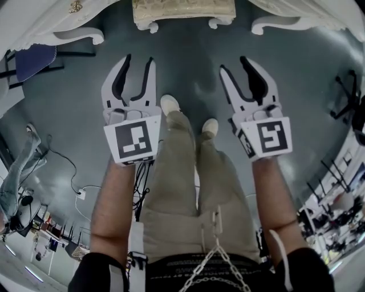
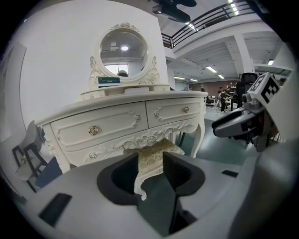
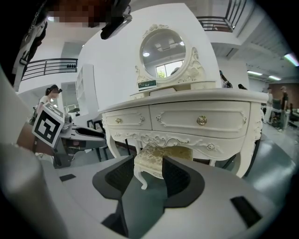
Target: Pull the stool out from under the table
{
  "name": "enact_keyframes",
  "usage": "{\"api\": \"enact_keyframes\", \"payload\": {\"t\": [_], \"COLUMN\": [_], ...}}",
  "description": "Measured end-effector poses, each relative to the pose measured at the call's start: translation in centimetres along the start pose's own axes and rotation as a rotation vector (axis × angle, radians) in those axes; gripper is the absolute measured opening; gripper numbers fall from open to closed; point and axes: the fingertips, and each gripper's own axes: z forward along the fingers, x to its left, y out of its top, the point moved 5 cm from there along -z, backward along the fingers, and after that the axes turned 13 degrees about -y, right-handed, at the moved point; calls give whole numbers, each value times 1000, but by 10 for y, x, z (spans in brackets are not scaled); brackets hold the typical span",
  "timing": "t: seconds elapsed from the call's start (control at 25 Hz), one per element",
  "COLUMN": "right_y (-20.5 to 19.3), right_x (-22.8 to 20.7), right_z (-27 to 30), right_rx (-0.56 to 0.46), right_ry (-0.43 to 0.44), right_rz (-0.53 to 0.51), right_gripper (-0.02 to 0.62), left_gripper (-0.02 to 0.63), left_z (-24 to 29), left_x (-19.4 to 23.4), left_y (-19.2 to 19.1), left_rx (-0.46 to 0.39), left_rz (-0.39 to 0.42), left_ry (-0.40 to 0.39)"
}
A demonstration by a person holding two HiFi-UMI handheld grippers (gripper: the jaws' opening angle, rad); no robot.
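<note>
- Head view: the left gripper (image 1: 139, 61) and right gripper (image 1: 235, 65) hung with jaws apart, empty; the stool (image 1: 183, 11) sat tucked under the table (image 1: 45, 23).
- Left gripper view: the stool (image 2: 152, 153) lay beyond the parted jaws, untouched.
- Right gripper view: jaws stood apart, the stool (image 3: 154, 161) ahead, untouched.

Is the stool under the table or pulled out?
Under: in the right gripper view the stool stands upright beneath the table, with only its front showing.
</note>
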Motion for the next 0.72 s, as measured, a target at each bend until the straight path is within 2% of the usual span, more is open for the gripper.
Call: {"api": "enact_keyframes", "payload": {"t": [0.24,0.48,0.72], "right_y": [19,28,3], "right_x": [16,6,-19], "right_z": [20,36,78], "right_rx": [-7,-5,20], "right_ry": [13,-20,-56], "right_rz": [-35,-72,-127], "right_gripper": [169,169,175], "left_gripper": [163,163,164], "left_z": [7,21,59], "left_x": [21,38,53], "left_y": [-4,-19,-50], "left_rx": [18,71,129], "left_rz": [12,26,48], "left_ry": [-28,-53,-76]}}
